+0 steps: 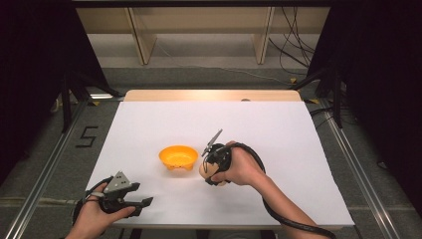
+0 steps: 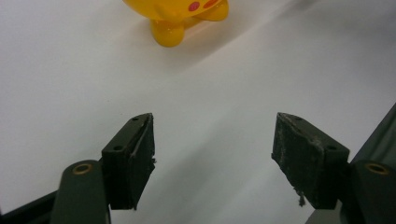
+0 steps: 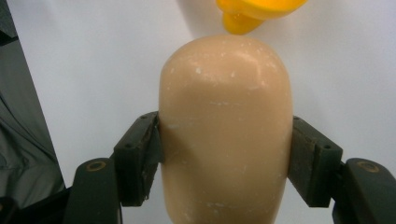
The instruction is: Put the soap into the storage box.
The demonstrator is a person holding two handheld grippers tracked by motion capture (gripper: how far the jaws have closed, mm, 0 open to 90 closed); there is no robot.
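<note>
While my right gripper (image 3: 226, 154) has its fingers (image 3: 140, 156) clamped on the peach egg-shaped block (image 3: 226, 140) just beside the yellow bowl (image 1: 178, 157), ready for dropping in, my left gripper (image 2: 212, 154) waits open, empty, nearer me.

A white table (image 1: 278, 134) carries a yellow bowl (image 1: 177, 157).

This looks like a lab set up for recording. A wooden table covered by a plain white sheet (image 1: 278, 134) stands on grey carpet, fenced by black curtains (image 1: 30, 59) at both sides. Aluminium rails (image 1: 45, 174) run along the floor past the tabletop's left and right edges, a black number five (image 1: 87, 136) is taped on the carpet, and loose black cables (image 1: 293, 40) trail beyond the far edge.
</note>
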